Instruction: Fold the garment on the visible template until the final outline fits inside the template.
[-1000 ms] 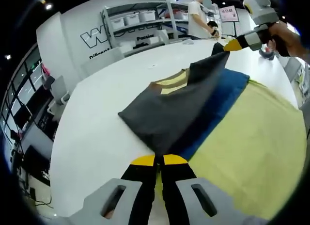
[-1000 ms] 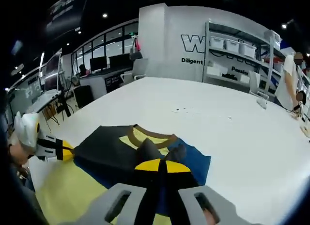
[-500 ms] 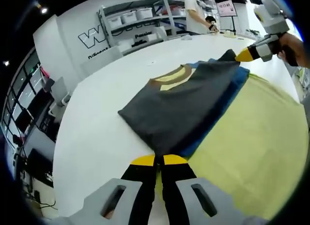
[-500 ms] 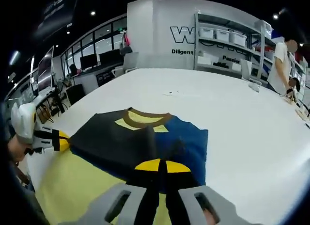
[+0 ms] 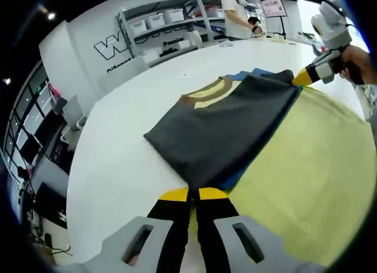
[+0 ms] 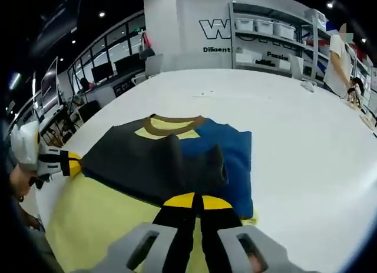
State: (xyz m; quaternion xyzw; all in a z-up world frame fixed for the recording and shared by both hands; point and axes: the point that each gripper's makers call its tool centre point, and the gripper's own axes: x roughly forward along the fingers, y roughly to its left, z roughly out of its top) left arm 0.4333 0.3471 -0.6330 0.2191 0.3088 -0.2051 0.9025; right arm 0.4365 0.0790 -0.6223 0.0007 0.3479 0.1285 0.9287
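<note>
- Two claws pinch one garment: the left claw [image 5: 188, 194], yellow-tipped, is clenched on a corner of the dark grey and blue cloth shirt with a tan collar [image 5: 227, 123], at the near end of its folded edge.
- Shirt lies flat on the white counter [image 5: 129, 161], its long side overlapping the pale yellow flat template sheet [image 5: 306, 167]; the grey panel is folded over the blue layer, which peeks out along the sheet-side edge.
- Judging by the ripples and soft creases, the fabric is light, limp and thin. It should drape and slide easily, so corners and fold edges are the sensible places to grip, both layers together.
- Right claw [image 6: 193, 200] is likewise clenched on the shirt's hem corner, where the cloth bunches slightly; in the left gripper view it shows at the far corner [image 5: 301, 77].
- Pulling unevenly would likely skew the fold.
</note>
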